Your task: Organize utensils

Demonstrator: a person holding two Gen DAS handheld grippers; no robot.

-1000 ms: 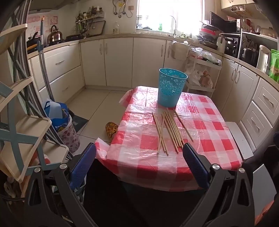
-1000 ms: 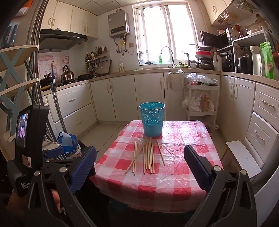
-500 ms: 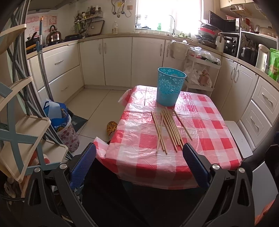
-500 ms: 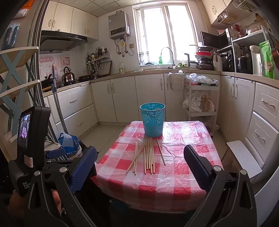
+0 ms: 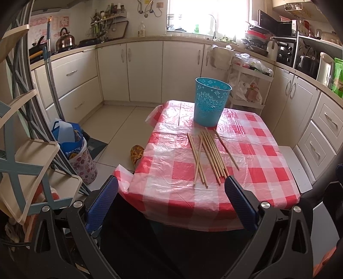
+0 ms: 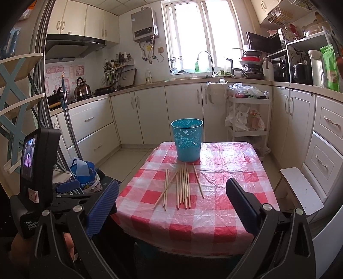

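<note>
I hold my left gripper (image 5: pixel 170 194) and right gripper (image 6: pixel 171 196) level, jaws wide (nothing held), short of the table; chopsticks (image 5: pixel 209 154) lie ahead, before the blue basket (image 5: pixel 212 100).

Sunlit kitchen: cream cabinets (image 6: pixel 150 113) line the walls beneath a bright window (image 6: pixel 199 32), over pale floor tiles (image 5: pixel 120 126).

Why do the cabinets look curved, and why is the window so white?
Both views: a fisheye lens bends straight edges toward the dark rim. Left wrist view: the window is blown out. Right wrist view: its panes stay readable, and glare shines on the plastic tablecloth beside the blue basket.
</note>
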